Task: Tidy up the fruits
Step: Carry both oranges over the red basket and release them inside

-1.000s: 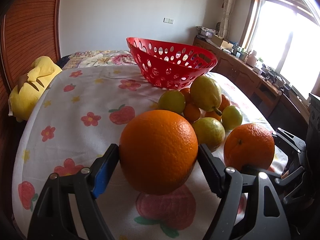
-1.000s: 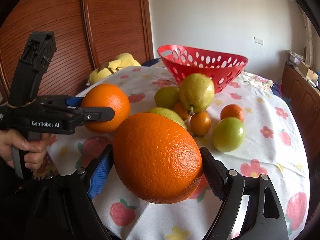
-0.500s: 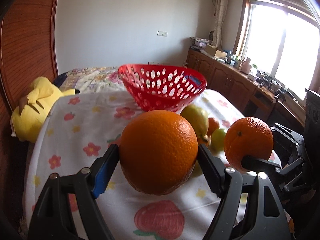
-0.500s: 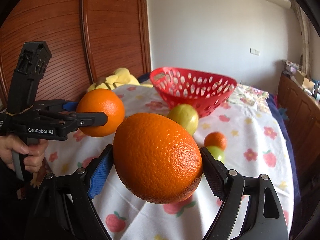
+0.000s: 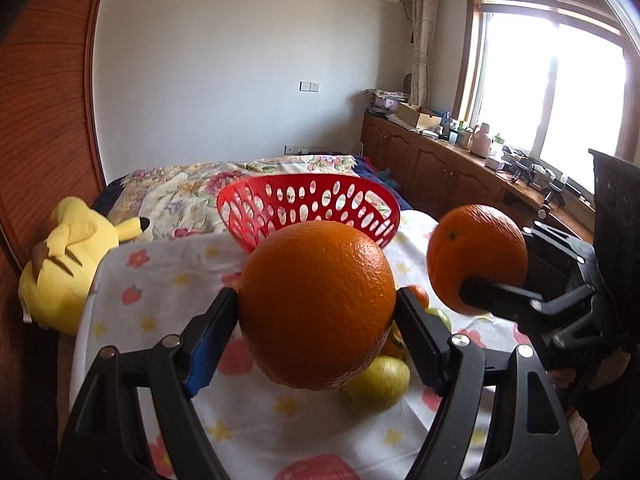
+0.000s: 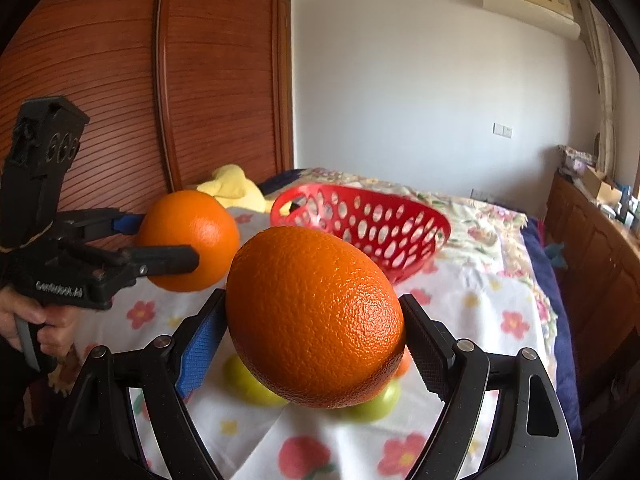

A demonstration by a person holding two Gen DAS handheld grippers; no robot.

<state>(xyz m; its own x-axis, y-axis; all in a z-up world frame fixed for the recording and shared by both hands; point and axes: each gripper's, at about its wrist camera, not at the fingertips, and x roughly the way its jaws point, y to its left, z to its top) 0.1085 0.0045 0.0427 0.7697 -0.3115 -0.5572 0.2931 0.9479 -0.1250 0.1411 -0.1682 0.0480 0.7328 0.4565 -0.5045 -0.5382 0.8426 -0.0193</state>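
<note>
My left gripper point(image 5: 316, 298) is shut on a large orange point(image 5: 318, 320), held in the air over the flowered cloth point(image 5: 160, 280). My right gripper point(image 6: 312, 300) is shut on a second large orange point(image 6: 316, 332), level with the first. Each view shows the other pair: the right gripper's orange point(image 5: 478, 256) and the left gripper's orange point(image 6: 188, 236). The red perforated basket point(image 5: 308, 210) stands beyond both, lower than the oranges. Green-yellow fruits point(image 5: 378, 384) point(image 6: 248, 384) and a small orange fruit point(image 5: 418, 294) lie below, mostly hidden.
A yellow plush toy point(image 5: 68, 264) lies at the cloth's left edge against a wooden wardrobe point(image 6: 120, 100). Behind the basket is a floral bedspread point(image 5: 224, 176). Cluttered wooden cabinets point(image 5: 440, 160) run under the window on the right. A hand point(image 6: 36, 320) grips the left tool's handle.
Both grippers have risen with their oranges still held. The basket and the fruit pile now sit lower in both views, and the pile is largely covered by the oranges.
</note>
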